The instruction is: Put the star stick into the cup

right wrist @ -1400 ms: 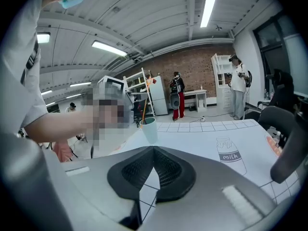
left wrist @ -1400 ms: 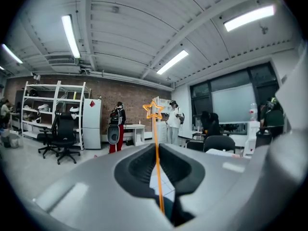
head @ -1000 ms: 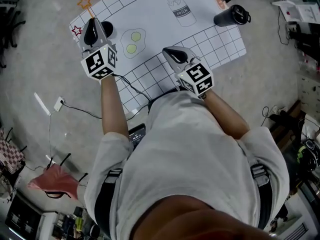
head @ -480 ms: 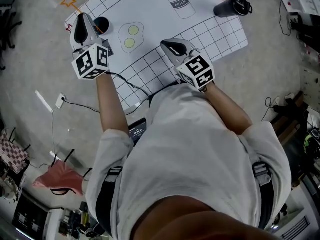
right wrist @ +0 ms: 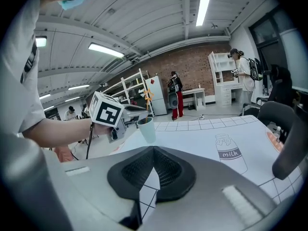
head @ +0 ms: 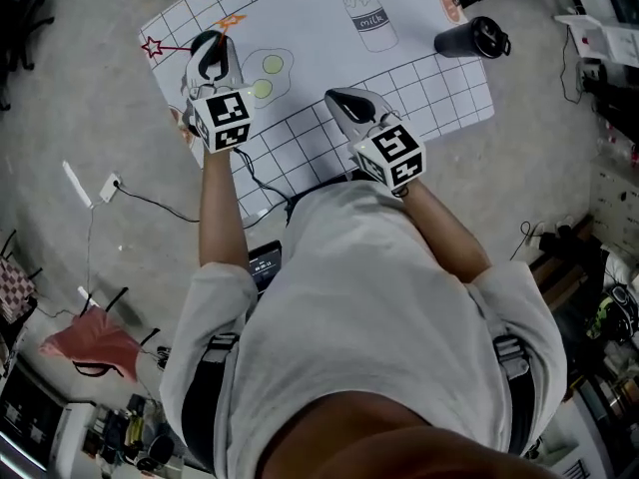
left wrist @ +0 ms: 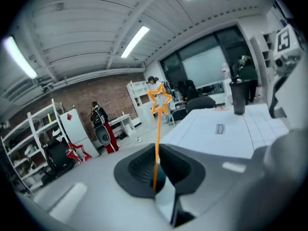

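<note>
- Head view: cup not made out; the L gripper (head: pixel 213 48) sits over that spot. The cup (right wrist: pixel 146 129) shows only in the right gripper view.
- The star stick (left wrist: pixel 157 129) has its lower end hidden behind the jaws in the left gripper view. In the right gripper view the rod meets the cup's mouth; how deep it goes, can't tell.
- Left gripper view: dark teal patch just behind the jaws, too blurred to name.
- Star stick: thin orange rod w/ an open orange star outline on top, roughly upright. L gripper is clamped on the rod low down, star well above the jaws. In head view the star pokes out at 1 o'clock of the L gripper.
- Cup: pale green, tapered, looks tilted in the wide-angle picture, just beside the L gripper's tip. Whether its base rests on the mat isn't clear.
- R gripper (right wrist: pixel 153 153): jaws together, nothing between. It's over the grid part of the mat (head: pixel 319 8), at 4 o'clock of the L gripper and apart from it.
- Red star stick (head: pixel 152 46) lies at the mat's corner, 9–10 o'clock of the L gripper, rod pointing toward it.
- Black tumbler (head: pixel 469 38) lies at 1–2 o'clock of the R gripper, well apart.
- Mat prints: milk carton (head: pixel 370 18) and fried egg (head: pixel 268 63), the egg just beside the L gripper at 3 o'clock.
- Cable (head: pixel 150 206) runs over the floor at 7 o'clock of the L gripper.
</note>
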### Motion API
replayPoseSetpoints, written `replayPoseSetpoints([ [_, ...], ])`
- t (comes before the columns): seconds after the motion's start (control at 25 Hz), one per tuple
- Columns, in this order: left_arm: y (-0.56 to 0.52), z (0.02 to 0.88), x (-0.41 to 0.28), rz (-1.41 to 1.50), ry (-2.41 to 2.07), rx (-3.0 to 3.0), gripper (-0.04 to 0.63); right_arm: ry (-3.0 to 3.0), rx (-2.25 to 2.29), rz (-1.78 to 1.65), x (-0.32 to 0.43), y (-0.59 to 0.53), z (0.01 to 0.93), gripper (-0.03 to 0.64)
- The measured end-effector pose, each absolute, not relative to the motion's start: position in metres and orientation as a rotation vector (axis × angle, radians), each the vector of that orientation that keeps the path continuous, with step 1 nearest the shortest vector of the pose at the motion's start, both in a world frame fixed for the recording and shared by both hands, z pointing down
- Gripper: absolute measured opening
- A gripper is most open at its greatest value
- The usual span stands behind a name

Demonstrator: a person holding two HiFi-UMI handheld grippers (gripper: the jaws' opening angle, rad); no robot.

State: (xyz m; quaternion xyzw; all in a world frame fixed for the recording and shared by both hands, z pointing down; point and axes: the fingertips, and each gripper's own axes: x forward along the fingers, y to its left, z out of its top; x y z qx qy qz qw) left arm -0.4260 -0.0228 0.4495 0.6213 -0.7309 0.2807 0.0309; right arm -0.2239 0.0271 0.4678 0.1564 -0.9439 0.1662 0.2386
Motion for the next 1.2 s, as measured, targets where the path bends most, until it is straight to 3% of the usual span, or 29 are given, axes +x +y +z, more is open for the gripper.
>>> replayPoseSetpoints([
  [0.12, -0.015, 0.457, -0.419, 0.930, -2.243, 1.842, 0.029, -2.607, 0.370, 0.428, -0.223, 0.028, 0.462, 0.000],
  [0.28, -0.003, 0.460, -0.415, 0.917, -2.241, 1.714, 0.138, -2.637, 0.303, 0.399, -0.214, 0.027, 0.453, 0.000],
  [0.44, 0.022, 0.440, -0.401, 0.874, -2.340, 1.604, 0.173, -2.694, 0.249, 0.343, -0.203, 0.024, 0.437, 0.000],
  [0.56, 0.045, 0.413, -0.370, 0.700, -2.417, 1.564, 0.141, -2.771, 0.222, 0.266, -0.194, 0.025, 0.415, -0.001],
  [0.68, 0.063, 0.385, -0.318, 0.511, -2.482, 1.566, 0.003, -2.859, 0.179, 0.173, -0.179, 0.029, 0.387, -0.002],
  [0.88, 0.072, 0.363, -0.227, 0.183, -2.483, 1.567, 0.003, -2.995, 0.142, 0.069, -0.144, 0.032, 0.343, -0.002],
  [1.2, 0.114, 0.335, -0.140, 0.054, -2.660, 1.397, 0.003, -3.096, 0.013, 0.049, -0.096, 0.058, 0.314, -0.002],
])
